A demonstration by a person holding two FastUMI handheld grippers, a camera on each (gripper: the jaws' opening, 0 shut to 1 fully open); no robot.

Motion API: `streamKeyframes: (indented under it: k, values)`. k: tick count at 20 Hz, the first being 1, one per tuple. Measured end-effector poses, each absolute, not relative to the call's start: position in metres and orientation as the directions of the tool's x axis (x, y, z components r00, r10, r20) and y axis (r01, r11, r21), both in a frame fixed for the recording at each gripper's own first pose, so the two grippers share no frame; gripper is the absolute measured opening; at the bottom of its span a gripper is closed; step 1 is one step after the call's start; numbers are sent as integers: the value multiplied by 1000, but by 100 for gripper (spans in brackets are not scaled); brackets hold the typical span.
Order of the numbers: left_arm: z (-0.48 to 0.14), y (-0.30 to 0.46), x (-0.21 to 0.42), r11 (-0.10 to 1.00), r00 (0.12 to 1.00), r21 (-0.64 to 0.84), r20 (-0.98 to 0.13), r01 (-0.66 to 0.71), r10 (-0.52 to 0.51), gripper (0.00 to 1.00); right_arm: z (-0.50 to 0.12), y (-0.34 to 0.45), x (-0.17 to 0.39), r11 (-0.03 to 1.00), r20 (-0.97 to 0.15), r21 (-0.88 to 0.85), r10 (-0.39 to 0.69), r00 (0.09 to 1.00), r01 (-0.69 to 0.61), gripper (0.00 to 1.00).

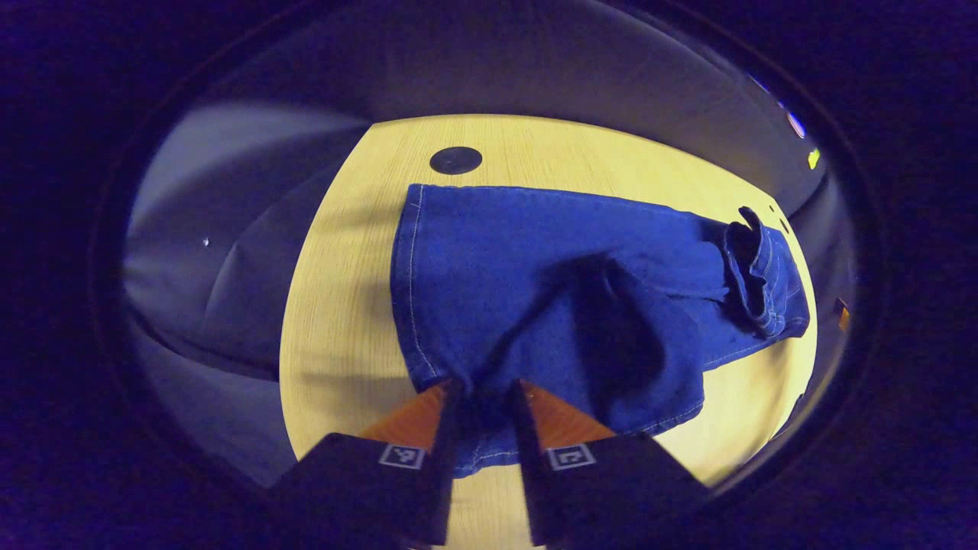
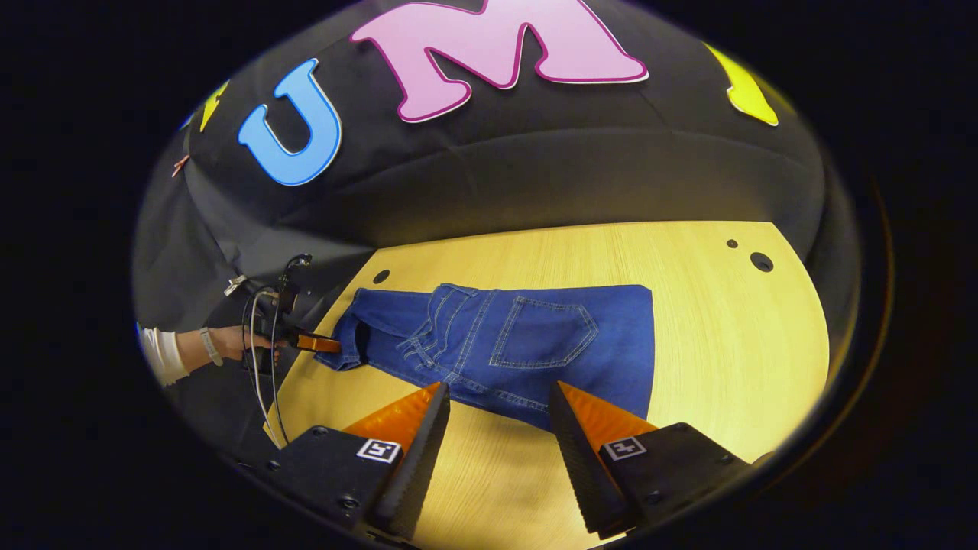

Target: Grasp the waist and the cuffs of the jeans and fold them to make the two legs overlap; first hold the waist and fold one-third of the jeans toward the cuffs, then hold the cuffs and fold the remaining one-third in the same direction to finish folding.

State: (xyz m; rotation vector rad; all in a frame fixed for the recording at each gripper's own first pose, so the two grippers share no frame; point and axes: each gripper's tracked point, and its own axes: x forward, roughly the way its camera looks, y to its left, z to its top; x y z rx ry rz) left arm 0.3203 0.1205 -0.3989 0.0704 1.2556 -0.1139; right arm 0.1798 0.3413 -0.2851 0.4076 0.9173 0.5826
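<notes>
Jeans (image 2: 527, 344) lie on table (image 2: 726, 344), cuffs pinched in left claw (image 1: 485, 393).

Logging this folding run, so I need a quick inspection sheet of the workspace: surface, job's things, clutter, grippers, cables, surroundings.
Surface: light wooden table with small dark round holes.
Job's things: blue jeans lying partly folded, back pocket facing up.
Clutter: nothing seen.
Grippers: left gripper shut on a bunched edge of the jeans; right gripper open, nothing between its fingers, near the jeans' close edge.
Cables: thin cables hang by the hand holding the left gripper.
Surroundings: black cloth wall behind the table.
</notes>
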Motion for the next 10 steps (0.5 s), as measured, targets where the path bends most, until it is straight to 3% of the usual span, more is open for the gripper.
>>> streamKeyframes:
  k: [1, 2, 4, 7, 10]
  values:
    - [-397, 120, 321, 993, 310, -19, -949, 119, -56, 35, -284, 340, 178, 774, -617, 561, 627, 475, -294, 80]
    - [-397, 120, 321, 993, 311, -29, -948, 111, -63, 18, -284, 338, 177, 774, -617, 561, 628, 475, -295, 80]
    - [-396, 119, 323, 995, 312, -38, -948, 97, -67, 10, -285, 333, 173, 776, -619, 561, 625, 476, -289, 80]
    - [-383, 115, 325, 994, 318, -27, -946, 105, -59, 6, -287, 324, 171, 780, -623, 560, 619, 479, -279, 80]
    - [-347, 91, 332, 987, 358, -119, -922, 109, -151, 6, -284, 320, 172, 773, -612, 575, 624, 485, -269, 80]
